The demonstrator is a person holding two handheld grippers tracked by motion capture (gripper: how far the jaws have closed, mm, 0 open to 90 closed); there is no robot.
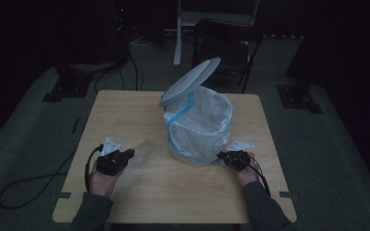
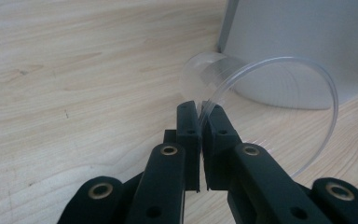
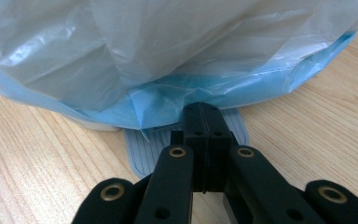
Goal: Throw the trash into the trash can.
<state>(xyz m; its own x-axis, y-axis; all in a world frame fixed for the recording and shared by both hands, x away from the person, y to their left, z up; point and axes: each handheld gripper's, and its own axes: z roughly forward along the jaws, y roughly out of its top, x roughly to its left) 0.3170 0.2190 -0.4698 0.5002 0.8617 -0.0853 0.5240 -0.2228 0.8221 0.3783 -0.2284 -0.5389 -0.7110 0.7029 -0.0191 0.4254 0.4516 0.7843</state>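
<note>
We look down on a pale wooden table with a small white pedal bin at its middle, its round white lid tilted up and open, a translucent white bag with a blue hem draped over its rim. From up here the room is dim and the details by the hands are hard to read.

The left gripper sits at the near left, and just beyond its tips lies a clear plastic cup on its side, a faint smudge in the high view. The left gripper view sorts that out: the left gripper has its jaws pressed together on the thin rim of the clear cup, the mouth facing the camera and the base pointing towards the bin's white wall.

The right gripper rests at the bin's near right foot. The right gripper view brings us in close: the right gripper has its jaws closed tight against each other with nothing between them, tips lying over a ribbed pale blue-grey foot pedal that pokes out under the bag's blue hem. Whether the tips press the pedal we cannot tell. The bag hides the bin's body here, and the bin's top is cut off.
</note>
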